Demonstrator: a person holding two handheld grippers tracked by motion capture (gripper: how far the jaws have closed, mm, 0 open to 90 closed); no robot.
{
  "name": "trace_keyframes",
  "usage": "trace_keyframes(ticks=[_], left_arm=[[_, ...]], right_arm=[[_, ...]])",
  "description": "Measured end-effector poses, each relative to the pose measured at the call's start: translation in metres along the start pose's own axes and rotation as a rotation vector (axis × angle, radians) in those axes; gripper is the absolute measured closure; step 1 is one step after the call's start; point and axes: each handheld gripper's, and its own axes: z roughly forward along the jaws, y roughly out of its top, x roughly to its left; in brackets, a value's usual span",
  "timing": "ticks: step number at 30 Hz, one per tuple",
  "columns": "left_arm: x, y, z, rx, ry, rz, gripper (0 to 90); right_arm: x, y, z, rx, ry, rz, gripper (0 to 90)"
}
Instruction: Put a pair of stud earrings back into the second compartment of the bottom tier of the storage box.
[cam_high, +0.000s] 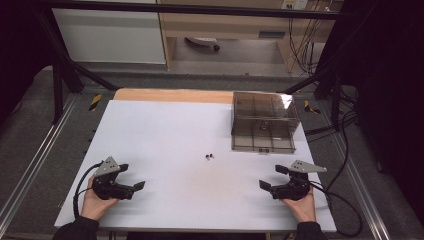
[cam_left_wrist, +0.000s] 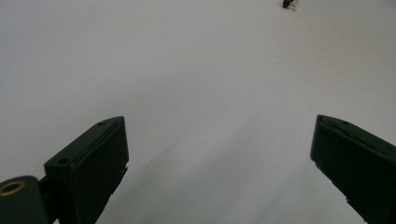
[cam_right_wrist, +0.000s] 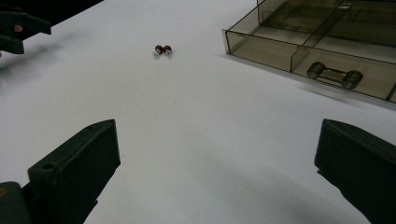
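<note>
While both grippers rest low over the near part of the white table (cam_high: 165, 130), each held in a hand, the two small dark red beads (cam_high: 209, 156) lie side by side, touching or nearly so, on the bare surface between them and farther from the person. In the high view the left gripper (cam_high: 131, 176) sits at the near left with its jaws spread wide and nothing between them, pointing toward the middle of the table; the right gripper (cam_high: 273, 177) mirrors it at the near right, jaws likewise spread and empty. The beads are well apart from both, roughly midway across the table and somewhat closer to the right gripper. In the right gripper view the beads (cam_right_wrist: 163, 49) lie ahead of the jaws and left of centre, beyond the left finger (cam_right_wrist: 77, 175), with open table between; the right finger (cam_right_wrist: 359, 165) stands far off to the other side. In the left gripper view one reddish bead (cam_left_wrist: 288, 3) shows at the very top edge, ahead and toward the right finger (cam_left_wrist: 357, 161), far beyond the tips. A smoky transparent drawer box (cam_high: 263, 121) with divided compartments stands at the far right of the table, near the beads but not touching them; its front handle (cam_right_wrist: 334, 74) faces the person.
</note>
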Motion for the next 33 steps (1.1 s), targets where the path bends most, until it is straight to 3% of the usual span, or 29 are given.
trace_keyframes(ticks=[18, 33], left_arm=[[0.001, -0.001, 0.001, 0.002, 0.005, -0.005, 3.9], [0.002, -0.002, 0.001, 0.001, 0.003, -0.014, 4.0]], right_arm=[[0.007, 0.007, 0.003, 0.008, -0.001, -0.002, 1.0], [0.033, 0.027, 0.040, 0.068, 0.026, -0.056, 2.7]])
